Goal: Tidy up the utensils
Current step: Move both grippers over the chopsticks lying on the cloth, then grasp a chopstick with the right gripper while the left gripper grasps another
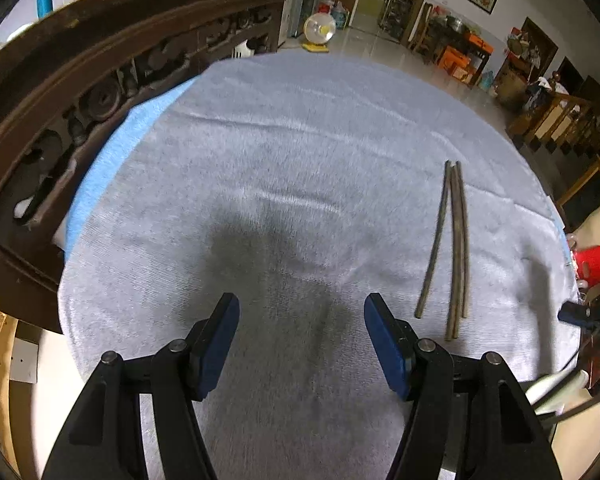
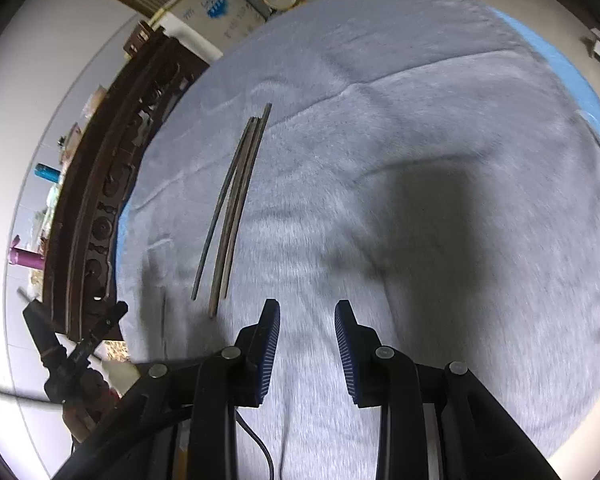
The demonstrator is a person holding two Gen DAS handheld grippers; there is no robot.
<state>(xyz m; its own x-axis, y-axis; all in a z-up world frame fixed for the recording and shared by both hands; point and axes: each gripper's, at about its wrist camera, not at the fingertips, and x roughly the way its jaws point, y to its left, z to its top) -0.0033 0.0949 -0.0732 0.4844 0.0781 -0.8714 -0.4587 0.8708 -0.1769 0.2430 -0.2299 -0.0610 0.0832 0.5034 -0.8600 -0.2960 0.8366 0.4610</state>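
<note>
A small bundle of dark chopsticks lies loose on the grey cloth, in no container. The sticks run lengthwise away from both claws, close together at the far ends, one splaying off at the near end. They lie just ahead and to the right of the left gripper, whose jaws stand wide apart with nothing between them. From the right gripper they lie ahead to the left; its jaws are parted narrowly and empty. A red cup sits off the cloth's right edge; what it holds cannot be told.
</note>
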